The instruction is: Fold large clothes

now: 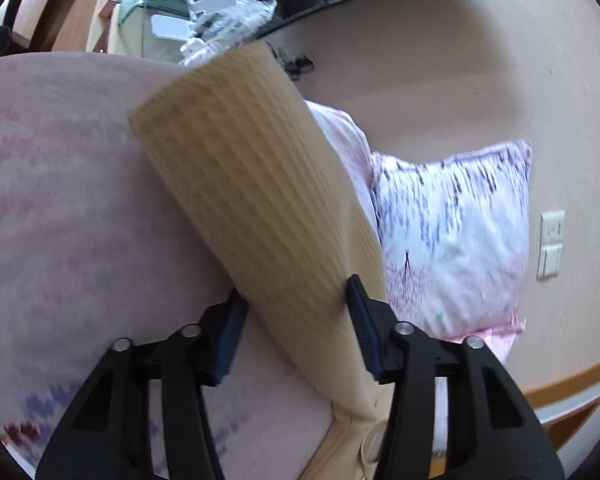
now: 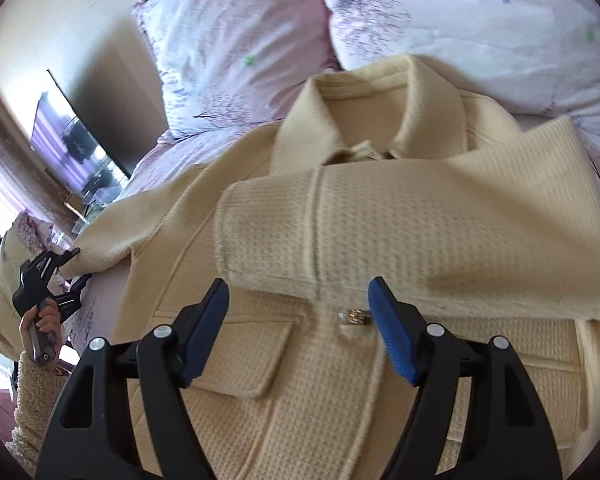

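A cream waffle-knit jacket lies front up on the bed, collar toward the pillows. Its right sleeve is folded across the chest. My right gripper is open and empty just above that sleeve's cuff and a gold button. My left gripper has its jaws apart around the other sleeve, which stretches away over the bed; the fingers are not pressed shut on it. The left gripper also shows in the right wrist view at the sleeve's end.
The bed has a pink flowered cover. Pillows lie at its head, and one leans near the wall. A TV hangs on the wall. A wall switch is on the right.
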Tool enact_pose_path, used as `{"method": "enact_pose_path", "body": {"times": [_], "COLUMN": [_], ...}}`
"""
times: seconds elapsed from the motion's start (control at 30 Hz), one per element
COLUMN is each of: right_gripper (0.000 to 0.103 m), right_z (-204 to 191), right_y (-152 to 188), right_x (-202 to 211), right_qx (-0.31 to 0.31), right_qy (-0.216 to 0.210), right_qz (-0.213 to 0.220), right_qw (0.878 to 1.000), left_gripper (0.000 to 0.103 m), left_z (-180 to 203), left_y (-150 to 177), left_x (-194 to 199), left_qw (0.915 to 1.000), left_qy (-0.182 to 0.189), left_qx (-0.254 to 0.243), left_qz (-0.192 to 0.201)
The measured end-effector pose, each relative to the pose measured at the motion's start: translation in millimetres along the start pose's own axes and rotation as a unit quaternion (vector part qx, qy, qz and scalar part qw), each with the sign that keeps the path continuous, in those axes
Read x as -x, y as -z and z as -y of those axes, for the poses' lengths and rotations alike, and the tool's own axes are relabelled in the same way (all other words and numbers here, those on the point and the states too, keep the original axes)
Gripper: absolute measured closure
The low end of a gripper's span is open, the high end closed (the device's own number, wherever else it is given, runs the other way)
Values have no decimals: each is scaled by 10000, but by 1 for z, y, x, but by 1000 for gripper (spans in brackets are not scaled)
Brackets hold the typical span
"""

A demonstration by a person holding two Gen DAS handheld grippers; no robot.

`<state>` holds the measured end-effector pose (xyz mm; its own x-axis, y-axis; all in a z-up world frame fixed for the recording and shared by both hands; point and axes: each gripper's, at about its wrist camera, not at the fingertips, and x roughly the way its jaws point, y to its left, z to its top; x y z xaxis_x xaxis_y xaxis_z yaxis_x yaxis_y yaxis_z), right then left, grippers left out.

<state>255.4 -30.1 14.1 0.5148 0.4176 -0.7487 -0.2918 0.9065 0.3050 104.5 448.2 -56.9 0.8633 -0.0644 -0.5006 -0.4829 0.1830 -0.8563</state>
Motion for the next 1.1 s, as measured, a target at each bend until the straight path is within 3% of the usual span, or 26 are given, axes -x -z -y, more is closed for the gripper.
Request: {"method": "enact_pose_path", "body": {"times": [0.13, 0.2, 0.27, 0.47, 0.6, 0.7, 0.9, 1.0, 1.1], "right_gripper": [30, 30, 30, 30, 30, 30, 30, 30, 30], "right_z": [3, 2, 2, 10, 19, 32, 64, 80, 93], "right_y": [2, 4, 5, 2, 0, -1, -2, -1, 2], "right_x": [0, 2, 4, 25, 41, 54, 66, 71, 76], "right_qx": [-7, 11, 45, 78, -1, -119, -438, -593, -711], "right_qy": [4, -8, -14, 46, 100, 196, 348, 426, 516], "right_qz": [1, 12, 22, 274, 527, 734, 874, 934, 988], "right_qw": [10000, 10000, 10000, 9996, 9986, 9970, 9946, 9930, 9912], "left_gripper": [68, 83, 87, 89, 90, 90, 90, 90, 90], "left_z": [-3, -3, 1, 76, 142, 189, 250, 259, 257], "left_y": [-3, -4, -5, 3, 35, 74, 174, 221, 270], "left_x": [-3, -4, -1, 22, 35, 37, 11, -15, -47], "left_qw": [9999, 9997, 9996, 9916, 9755, 9577, 9172, 9011, 8876], "left_qy": [-77, -99, -67, 310, 835, 1332, 2138, 2284, 2091], "left_qx": [19, 0, -85, -1138, -1968, -2533, -3283, -3481, -3763], "left_qz": [151, 205, 246, 529, 522, 284, -717, -1211, -1639]}}
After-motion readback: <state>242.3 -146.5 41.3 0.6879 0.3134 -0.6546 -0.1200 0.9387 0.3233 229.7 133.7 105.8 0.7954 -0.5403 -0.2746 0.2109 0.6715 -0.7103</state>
